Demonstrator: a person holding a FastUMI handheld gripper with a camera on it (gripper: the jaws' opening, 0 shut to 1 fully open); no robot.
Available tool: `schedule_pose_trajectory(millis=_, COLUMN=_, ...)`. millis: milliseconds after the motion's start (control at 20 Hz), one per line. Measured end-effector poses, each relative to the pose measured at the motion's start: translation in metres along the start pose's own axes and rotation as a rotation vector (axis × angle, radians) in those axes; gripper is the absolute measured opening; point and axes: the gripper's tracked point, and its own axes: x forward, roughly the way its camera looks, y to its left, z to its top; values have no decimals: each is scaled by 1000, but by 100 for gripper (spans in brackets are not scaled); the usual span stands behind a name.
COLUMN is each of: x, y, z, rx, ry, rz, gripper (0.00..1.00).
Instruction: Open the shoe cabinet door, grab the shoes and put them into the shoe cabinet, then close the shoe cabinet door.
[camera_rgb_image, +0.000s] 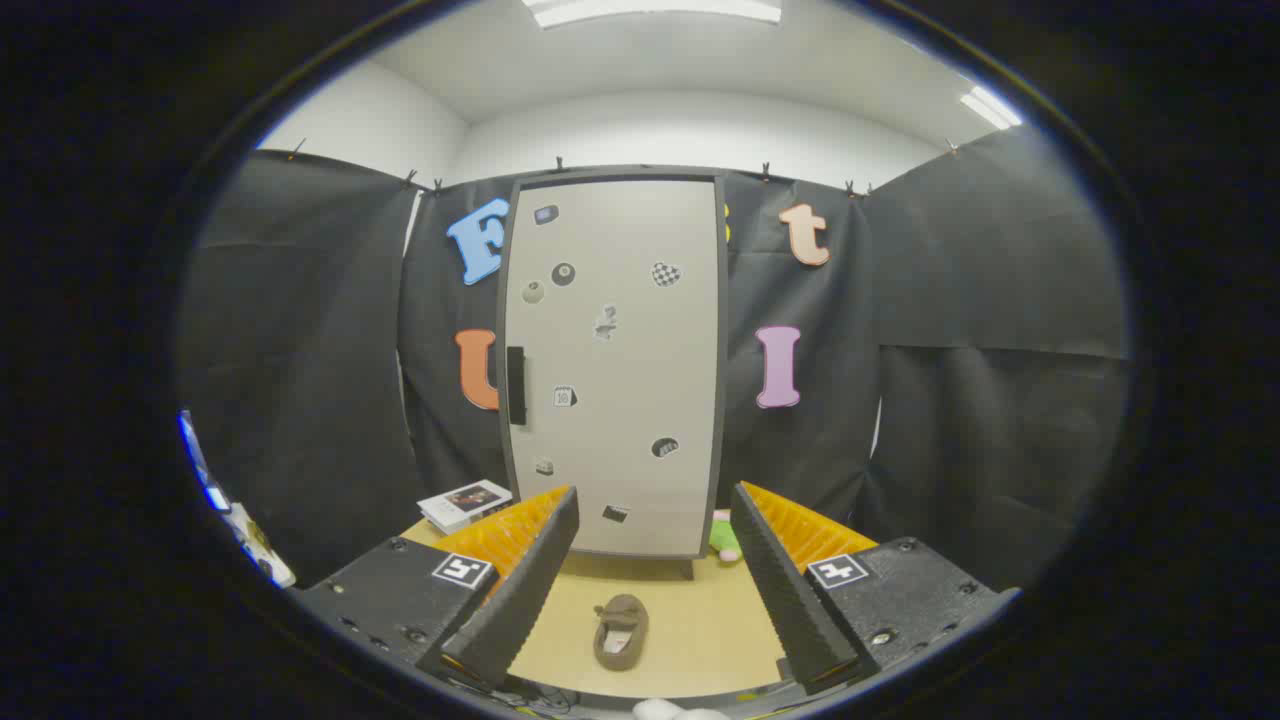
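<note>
A tall pale shoe cabinet (615, 370) with a dark frame stands upright at the back of the wooden table, its door shut. A black handle (516, 385) runs down the door's left edge, and several small stickers dot the door. A brown slipper (621, 630) lies on the table between my fingers, well in front of the cabinet. My gripper (655, 520) is open, held back from both, with nothing between its fingers.
A small white box or booklet (463, 504) lies on the table left of the cabinet's foot. A green and pink soft toy (725, 537) sits at the cabinet's lower right corner. The wooden table (700, 610) runs forward to its near edge below my fingers.
</note>
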Motion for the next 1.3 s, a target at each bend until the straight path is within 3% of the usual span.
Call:
schedule_pose_trajectory(millis=850, x=-3, y=16, z=5, rx=4, ry=-12, rz=-32, gripper=99)
schedule_pose_trajectory(millis=1100, x=32, y=44, z=9, rx=26, ry=-11, rz=-45, gripper=99)
schedule_pose_trajectory(millis=1300, x=82, y=85, z=12, rx=38, ry=-7, rz=-9, gripper=99)
